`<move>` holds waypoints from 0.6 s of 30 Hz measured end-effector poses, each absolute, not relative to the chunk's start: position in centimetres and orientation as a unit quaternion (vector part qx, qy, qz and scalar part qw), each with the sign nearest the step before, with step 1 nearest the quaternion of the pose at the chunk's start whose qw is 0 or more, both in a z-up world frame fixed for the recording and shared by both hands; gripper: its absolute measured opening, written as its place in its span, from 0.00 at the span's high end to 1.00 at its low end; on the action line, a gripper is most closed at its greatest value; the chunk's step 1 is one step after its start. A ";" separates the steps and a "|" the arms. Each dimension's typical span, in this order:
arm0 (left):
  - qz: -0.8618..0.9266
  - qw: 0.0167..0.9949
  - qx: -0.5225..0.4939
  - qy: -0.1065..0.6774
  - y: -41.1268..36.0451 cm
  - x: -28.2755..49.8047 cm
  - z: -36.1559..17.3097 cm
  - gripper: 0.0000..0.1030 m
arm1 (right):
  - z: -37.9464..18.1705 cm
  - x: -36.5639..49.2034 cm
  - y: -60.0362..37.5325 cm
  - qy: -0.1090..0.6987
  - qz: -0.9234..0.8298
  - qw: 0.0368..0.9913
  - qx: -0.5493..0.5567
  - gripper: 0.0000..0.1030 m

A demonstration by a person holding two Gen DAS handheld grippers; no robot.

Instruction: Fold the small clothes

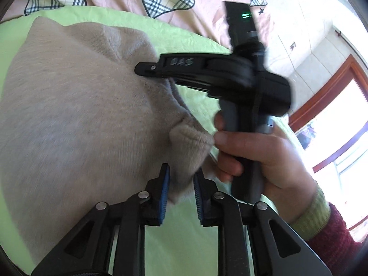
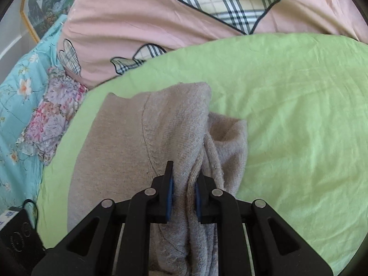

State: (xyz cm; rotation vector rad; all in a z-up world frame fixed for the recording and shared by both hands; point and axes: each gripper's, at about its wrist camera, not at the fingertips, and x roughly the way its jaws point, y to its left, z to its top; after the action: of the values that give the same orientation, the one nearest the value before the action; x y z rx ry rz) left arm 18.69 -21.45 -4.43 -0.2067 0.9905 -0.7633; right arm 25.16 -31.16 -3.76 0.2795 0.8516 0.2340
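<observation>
Beige knit garment [image 1: 69, 105] spread on the lime-green sheet [image 1: 184, 241], reaching from the left gripper [image 1: 181, 195] toward 10 and 11 o'clock in the left wrist view. One corner of it hanging down between the blue pads [image 1: 164, 197] of the left gripper, but the jaws standing apart with some gap on each side, so slack and not pinching; whether the right pad touches the cloth is hard to tell.

Right gripper [image 2: 184, 203] clenched on a bunched ridge of the same garment [image 2: 128, 142], the fold squeezed between its pads, the fabric running away toward 12 o'clock in the right wrist view. In the left wrist view this tool [image 1: 214, 69] comes in from 2 o'clock with its fingers lying almost level across the cloth edge, and the person's right hand [image 1: 260, 156] sits just beside the hanging corner at 1 o'clock.

Long axis of the garment seems to go from the left gripper up-left, with the gripped edge on the right side. Probably a fold in progress: the right side holds, and the left side needs to close on its corner first. The left gripper is nearer to that free corner.

Around: pink quilt with plaid hearts [image 2: 161, 23] at 12 o'clock, floral cloth [image 2: 50, 119] and turquoise flowered bedding [image 2: 16, 96] at 9 o'clock, a black device with cable [image 2: 18, 237] at 8 o'clock. Nothing lying on the green sheet at the right, so that way looks open for laying the fold; the two tools being so near is the main risk of bumping.
</observation>
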 end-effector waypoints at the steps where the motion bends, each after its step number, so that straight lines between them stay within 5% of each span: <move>1: -0.361 0.805 -0.095 0.462 -21.1 18.2 -4.0 0.77 | -3.9 25.2 -31.1 0.412 0.108 0.896 0.130 0.84; 7: -0.334 0.834 -0.101 0.428 -15.3 16.1 -1.0 0.49 | -3.8 24.2 -31.9 0.404 0.087 0.900 0.141 0.84; 10: -0.299 0.845 -0.122 0.426 -12.0 17.1 -0.3 0.47 | -4.1 24.2 -32.3 0.407 0.090 0.894 0.163 0.83; 13: -0.269 0.854 -0.133 0.426 -9.4 19.0 -0.2 0.36 | -3.5 23.6 -33.0 0.401 0.082 0.893 0.189 0.69; 15: -0.259 0.851 -0.144 0.434 -8.4 21.6 -0.7 0.35 | -2.9 22.8 -33.4 0.396 0.080 0.893 0.198 0.34; 17: -0.262 0.837 -0.164 0.452 -7.3 23.4 -2.0 0.28 | -2.7 22.2 -34.1 0.393 0.084 0.891 0.211 0.16; 18: -0.266 0.828 -0.175 0.463 -6.8 24.5 -2.6 0.27 | -2.7 22.2 -34.2 0.396 0.088 0.888 0.217 0.16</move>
State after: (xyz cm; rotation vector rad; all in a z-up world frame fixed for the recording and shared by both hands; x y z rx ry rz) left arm 24.46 -6.84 -2.59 -0.3708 0.9821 -0.5644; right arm 22.17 -34.21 -2.71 0.4504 0.8225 0.1826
